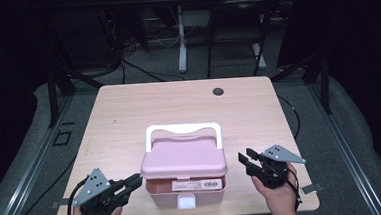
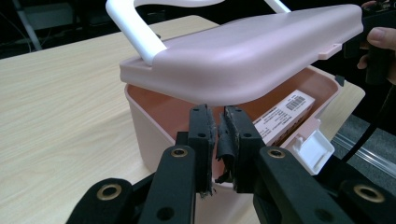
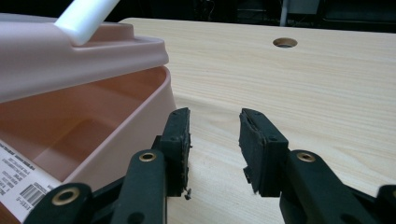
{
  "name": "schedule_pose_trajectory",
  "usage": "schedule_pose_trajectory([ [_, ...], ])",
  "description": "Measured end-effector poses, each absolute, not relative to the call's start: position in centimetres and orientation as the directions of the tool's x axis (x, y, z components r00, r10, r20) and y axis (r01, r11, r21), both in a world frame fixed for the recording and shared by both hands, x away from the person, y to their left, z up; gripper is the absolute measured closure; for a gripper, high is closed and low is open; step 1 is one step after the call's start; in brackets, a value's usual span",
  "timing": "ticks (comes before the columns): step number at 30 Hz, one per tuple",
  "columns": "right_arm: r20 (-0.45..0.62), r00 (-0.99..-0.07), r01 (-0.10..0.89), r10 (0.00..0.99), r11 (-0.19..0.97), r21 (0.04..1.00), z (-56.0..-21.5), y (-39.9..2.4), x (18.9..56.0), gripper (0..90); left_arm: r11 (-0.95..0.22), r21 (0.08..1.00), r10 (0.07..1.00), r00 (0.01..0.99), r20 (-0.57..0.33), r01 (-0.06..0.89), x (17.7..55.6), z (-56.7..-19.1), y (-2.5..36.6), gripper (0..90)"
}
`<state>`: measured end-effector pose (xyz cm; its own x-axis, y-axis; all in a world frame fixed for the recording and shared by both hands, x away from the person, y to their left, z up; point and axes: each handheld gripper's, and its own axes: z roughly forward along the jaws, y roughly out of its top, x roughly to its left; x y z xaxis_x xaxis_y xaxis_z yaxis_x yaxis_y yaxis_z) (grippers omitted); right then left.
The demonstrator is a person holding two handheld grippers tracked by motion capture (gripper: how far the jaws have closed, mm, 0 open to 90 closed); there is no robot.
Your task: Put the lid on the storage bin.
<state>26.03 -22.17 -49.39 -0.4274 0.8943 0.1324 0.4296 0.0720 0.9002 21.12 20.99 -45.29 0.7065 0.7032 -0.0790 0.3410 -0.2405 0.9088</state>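
Note:
A pink box (image 1: 158, 193) with a white handle (image 1: 182, 129) stands near the table's front edge. Its lid (image 1: 183, 158) is tilted up at the front. Inside lies a white labelled carton (image 1: 195, 185), and a white latch (image 1: 186, 203) hangs on the front wall. My left gripper (image 1: 135, 181) is at the box's front left corner. In the left gripper view its jaws (image 2: 218, 116) stand a narrow gap apart, tips just under the lid (image 2: 243, 60); I see nothing pinched. My right gripper (image 1: 244, 159) is open beside the box's right wall (image 3: 116, 126), with bare table between its fingers (image 3: 215, 121).
The wooden table (image 1: 128, 111) has a round cable hole (image 1: 218, 91) at the back right. Its front edge runs just below the box and both hands. Desk legs and cables stand on the dark floor beyond the far edge.

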Motion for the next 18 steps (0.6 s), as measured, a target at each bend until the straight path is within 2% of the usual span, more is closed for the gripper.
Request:
schedule_pose_trajectory([
  [18, 0.150, -0.411, 0.448, 0.899, 0.056, 0.893, -50.1, -22.6, 26.1, 62.8, -0.248, 0.893, 0.691, 0.715, -0.107, 0.374, 20.8, -47.3, 21.2, 82.3],
])
